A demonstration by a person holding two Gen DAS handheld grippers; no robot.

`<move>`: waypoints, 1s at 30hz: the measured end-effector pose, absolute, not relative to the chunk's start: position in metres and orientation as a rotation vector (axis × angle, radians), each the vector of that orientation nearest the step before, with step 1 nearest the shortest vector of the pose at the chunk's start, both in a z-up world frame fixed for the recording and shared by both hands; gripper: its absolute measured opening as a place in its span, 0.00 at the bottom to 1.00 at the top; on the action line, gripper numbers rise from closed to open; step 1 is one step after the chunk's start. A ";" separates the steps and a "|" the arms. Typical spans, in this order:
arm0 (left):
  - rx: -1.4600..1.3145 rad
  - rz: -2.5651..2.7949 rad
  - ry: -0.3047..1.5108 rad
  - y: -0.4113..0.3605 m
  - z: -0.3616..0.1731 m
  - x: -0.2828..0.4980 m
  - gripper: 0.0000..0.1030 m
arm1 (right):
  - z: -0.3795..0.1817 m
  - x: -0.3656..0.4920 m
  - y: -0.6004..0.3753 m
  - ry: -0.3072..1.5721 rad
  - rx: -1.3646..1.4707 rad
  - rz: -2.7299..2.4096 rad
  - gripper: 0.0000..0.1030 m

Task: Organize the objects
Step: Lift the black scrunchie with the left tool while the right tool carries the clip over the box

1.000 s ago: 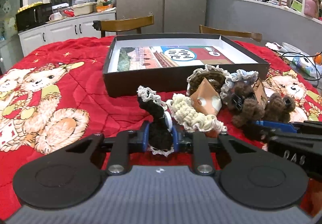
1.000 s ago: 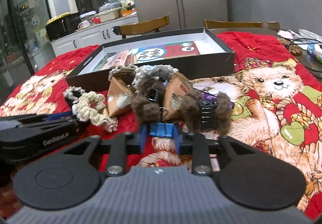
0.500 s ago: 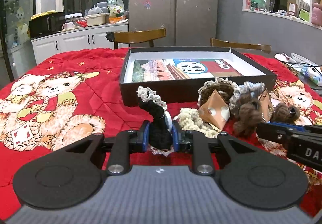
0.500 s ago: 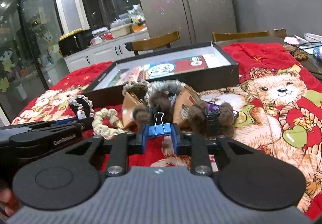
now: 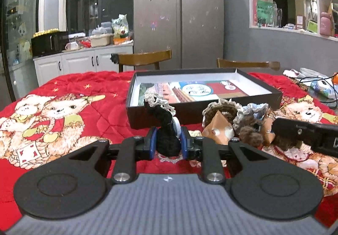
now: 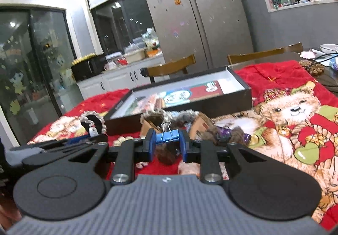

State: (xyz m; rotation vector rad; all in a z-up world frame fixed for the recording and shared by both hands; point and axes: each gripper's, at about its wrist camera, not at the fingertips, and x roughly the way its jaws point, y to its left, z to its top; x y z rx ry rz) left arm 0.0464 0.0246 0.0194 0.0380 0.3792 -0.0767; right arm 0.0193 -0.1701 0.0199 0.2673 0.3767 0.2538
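Observation:
My left gripper (image 5: pixel 168 143) is shut on a black scrunchie with white lace trim (image 5: pixel 163 123), held up off the red blanket. My right gripper (image 6: pixel 168 144) is shut on a blue binder clip (image 6: pixel 166 137), its wire handles standing upward. A pile of furry brown and lace scrunchies with orange paper packets (image 5: pixel 230 123) lies in front of the shallow black box (image 5: pixel 196 111). The same pile (image 6: pixel 190 123) and box (image 6: pixel 224 103) show in the right wrist view. The black scrunchie (image 6: pixel 93 122) and left gripper body appear at that view's left.
A red blanket with bear prints (image 5: pixel 69 116) covers the table. Printed sheets lie inside the box. Two wooden chairs (image 5: pixel 143 60) stand behind the table. Cables and small items (image 5: pixel 316 85) sit at the far right edge. Cabinets and a refrigerator are beyond.
Both grippers have lifted and tilted upward, so the table sinks in both views. The black scrunchie and the blue clip stay gripped; the clip has come up off the pile.

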 end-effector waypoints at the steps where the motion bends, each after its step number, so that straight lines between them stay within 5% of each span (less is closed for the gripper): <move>1: 0.039 -0.075 0.372 0.025 0.020 0.046 0.26 | 0.023 0.020 -0.171 0.380 0.278 0.258 0.26; 18: -0.037 -0.162 0.267 0.062 0.108 0.073 0.26 | 0.123 0.082 -0.143 0.347 0.291 0.369 0.26; 30: -0.198 -0.214 0.404 0.084 0.102 0.164 0.26 | 0.091 0.183 -0.109 0.549 0.368 0.340 0.26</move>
